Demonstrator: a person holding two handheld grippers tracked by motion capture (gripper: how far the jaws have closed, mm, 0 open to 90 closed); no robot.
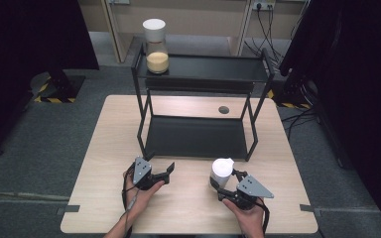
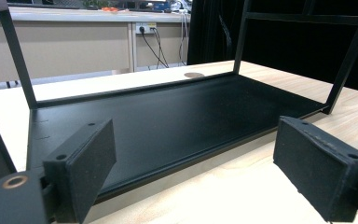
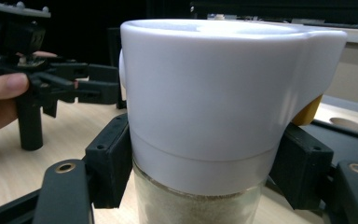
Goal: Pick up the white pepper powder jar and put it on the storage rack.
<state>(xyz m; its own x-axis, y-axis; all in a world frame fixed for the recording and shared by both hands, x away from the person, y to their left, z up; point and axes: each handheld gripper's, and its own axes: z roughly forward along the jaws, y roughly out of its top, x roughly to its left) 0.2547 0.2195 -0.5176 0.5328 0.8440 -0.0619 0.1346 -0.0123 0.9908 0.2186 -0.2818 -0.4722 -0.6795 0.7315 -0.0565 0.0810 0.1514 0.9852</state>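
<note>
A: Jar [image 1: 222, 171] with white lid, high view: it stands on the wooden table [image 1: 94, 163] at roughly 5 o'clock from the black two-tier shelf [image 1: 198, 136]. The right gripper [image 1: 225, 186] pinches it from the near side.

B: Left gripper [image 1: 161, 171]?

A: Jaws spread, nothing between them, at 9 o'clock from the jar and well apart from it. A second jar [image 1: 156, 47], part-filled with tan grains, sits on the upper tier at its 9 o'clock end.

B: Left gripper view?

A: The left gripper's two pads [image 2: 81, 165] stand wide apart. Between them, at 12 o'clock, lies the shelf's lower tray [image 2: 177, 116], bare.

B: Right gripper view?

A: The jar's white lid [image 3: 214, 93] sits between the right gripper's pads [image 3: 109, 158], one pressed on each side. Pale grains show through the glass [image 3: 191, 205] below the lid. At 9 o'clock, a hand [image 3: 0, 100] holds the left gripper.
</note>
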